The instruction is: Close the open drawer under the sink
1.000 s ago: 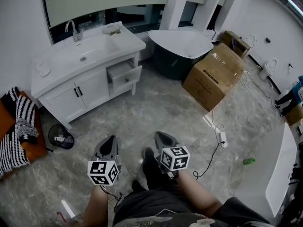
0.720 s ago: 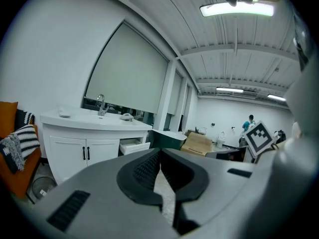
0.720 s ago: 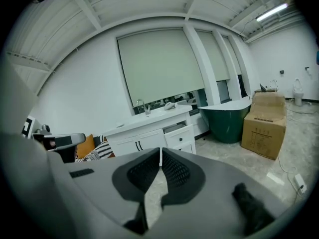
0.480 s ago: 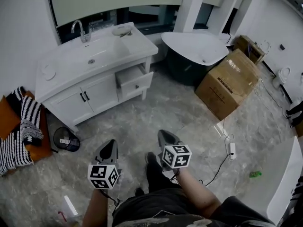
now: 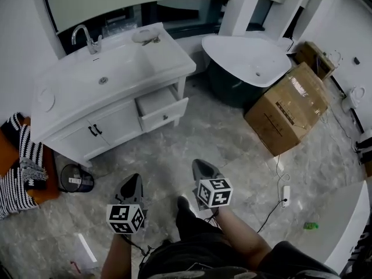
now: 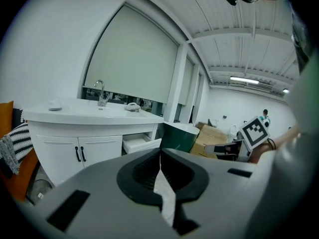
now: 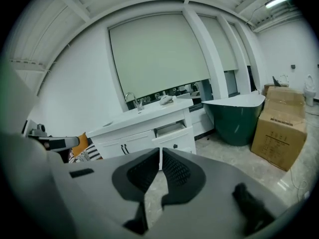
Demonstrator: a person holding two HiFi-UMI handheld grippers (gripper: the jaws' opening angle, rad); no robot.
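step: judged approach | drawer (image 5: 163, 110): pulled out at right end of vanity (image 5: 110, 127), under sink (image 5: 104, 68) | left tongs (image 5: 135, 182), right tongs (image 5: 200, 167): pressed together, empty, low over floor (image 5: 192, 138), well apart from drawer | why: probably closed tips for pushing drawer front

Smooth, glossy white bench (image 5: 163, 54) with a shiny metal tap (image 5: 87, 38); the drawer (image 5: 164, 113) front is white, satin-painted. Floor (image 5: 221, 144) of polished grey marbled tile. Brown matt cardboard box (image 5: 288, 109), soft striped cloth (image 5: 23, 156). Left hand-held gripper (image 6: 160, 156) is matt grey plastic with ribbed black pads (image 6: 144, 171)
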